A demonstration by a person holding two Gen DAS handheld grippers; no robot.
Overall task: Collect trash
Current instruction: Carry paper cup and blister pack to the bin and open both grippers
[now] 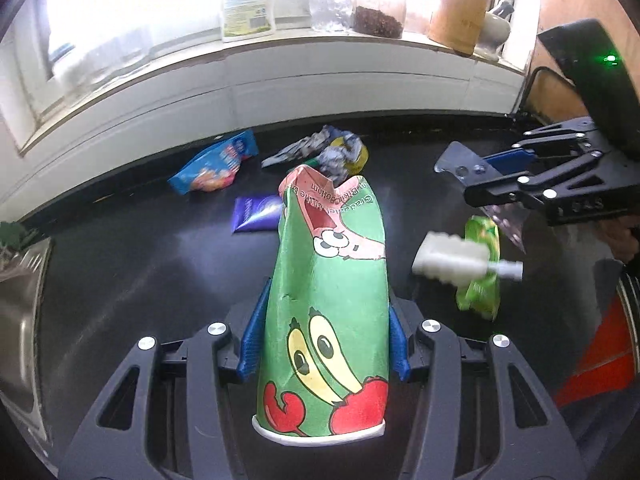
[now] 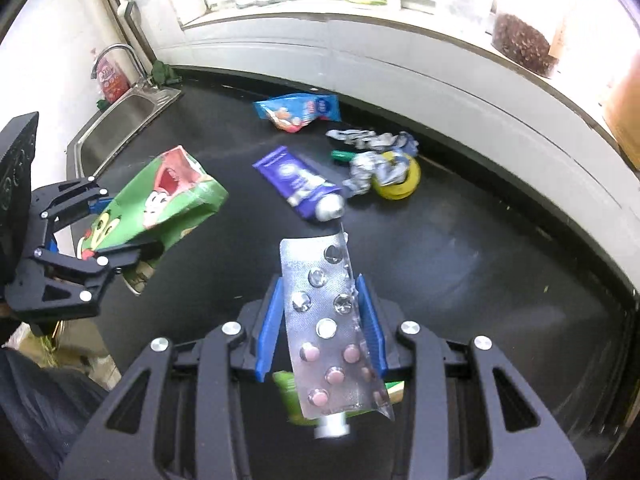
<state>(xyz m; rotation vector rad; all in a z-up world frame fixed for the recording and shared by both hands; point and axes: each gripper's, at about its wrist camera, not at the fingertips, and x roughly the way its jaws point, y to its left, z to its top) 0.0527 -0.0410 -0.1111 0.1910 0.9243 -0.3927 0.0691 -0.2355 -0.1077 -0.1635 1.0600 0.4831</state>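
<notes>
The left gripper (image 1: 324,344) pinches a crushed paper cup (image 1: 326,300); the right gripper (image 2: 324,328) clamps a blister pack (image 2: 332,328). Left on the far counter (image 2: 440,248): blue wrapper (image 2: 298,110), purple tube (image 2: 300,184), crumpled foil (image 2: 372,160). A green packet (image 1: 480,268), possibly falling, blurs at near right.

Daylight floods through the window (image 1: 160,20), blown out to white in both views. The black bench (image 1: 140,260) shows soft glare. Fisheye bending curves the edges; the white bottle (image 1: 456,262) is motion-blurred.
</notes>
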